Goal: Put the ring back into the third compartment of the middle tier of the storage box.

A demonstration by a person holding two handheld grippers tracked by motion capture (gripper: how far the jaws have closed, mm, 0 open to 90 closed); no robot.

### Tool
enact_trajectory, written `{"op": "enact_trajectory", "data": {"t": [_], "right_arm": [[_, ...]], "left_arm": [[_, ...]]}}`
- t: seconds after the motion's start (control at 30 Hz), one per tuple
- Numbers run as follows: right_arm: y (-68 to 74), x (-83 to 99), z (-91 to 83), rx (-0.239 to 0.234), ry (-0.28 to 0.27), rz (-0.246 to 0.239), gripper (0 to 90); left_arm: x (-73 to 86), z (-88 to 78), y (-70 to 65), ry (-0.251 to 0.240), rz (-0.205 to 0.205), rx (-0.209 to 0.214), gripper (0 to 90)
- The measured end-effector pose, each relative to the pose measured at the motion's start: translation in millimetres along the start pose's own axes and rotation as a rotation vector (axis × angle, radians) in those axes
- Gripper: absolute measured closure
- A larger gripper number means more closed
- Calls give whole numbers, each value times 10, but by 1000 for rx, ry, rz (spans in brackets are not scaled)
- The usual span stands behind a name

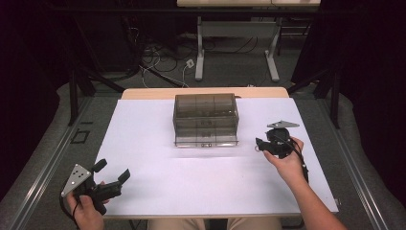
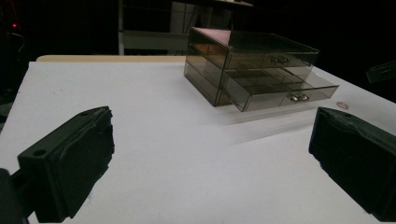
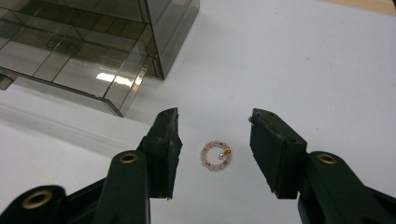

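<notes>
A smoky clear plastic drawer box (image 1: 206,120) stands at the middle back of the white table; its lower drawer (image 2: 280,91) is pulled out part way. A small pink bead ring (image 3: 215,157) lies on the table right of the box, also visible as a small ring (image 2: 342,105) in the left gripper view. My right gripper (image 3: 215,149) hovers over the ring, open, one jaw on each side of it, not touching. My left gripper (image 1: 112,175) rests open at the table's front left corner, far from the box, with nothing between its jaws.
The white table surface (image 1: 201,182) ends in a wooden strip at the back. Beyond it stand a second table's legs (image 1: 200,52) and floor cables. Dark curtains flank both sides. Broad bare table lies in front of the box.
</notes>
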State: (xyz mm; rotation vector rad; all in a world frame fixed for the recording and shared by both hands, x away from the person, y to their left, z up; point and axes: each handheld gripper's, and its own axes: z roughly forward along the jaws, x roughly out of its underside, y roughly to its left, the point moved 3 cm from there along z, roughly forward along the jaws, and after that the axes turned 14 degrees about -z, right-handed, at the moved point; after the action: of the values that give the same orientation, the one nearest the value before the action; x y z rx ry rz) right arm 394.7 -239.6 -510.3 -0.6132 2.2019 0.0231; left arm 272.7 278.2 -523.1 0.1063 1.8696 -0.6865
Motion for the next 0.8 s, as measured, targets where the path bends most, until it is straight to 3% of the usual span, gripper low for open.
{"op": "enact_trajectory", "data": {"t": [0.1, 0.57, 0.8], "right_arm": [[-7, 6, 33, 0, 27, 21, 526], [-28, 48, 218, 7, 123, 26, 619], [-40, 74, 280, 4, 169, 63, 657]], "left_arm": [[3, -1, 3, 6, 6, -2, 5], [7, 2, 9, 6, 6, -2, 5], [5, 0, 14, -2, -2, -3, 5]]}}
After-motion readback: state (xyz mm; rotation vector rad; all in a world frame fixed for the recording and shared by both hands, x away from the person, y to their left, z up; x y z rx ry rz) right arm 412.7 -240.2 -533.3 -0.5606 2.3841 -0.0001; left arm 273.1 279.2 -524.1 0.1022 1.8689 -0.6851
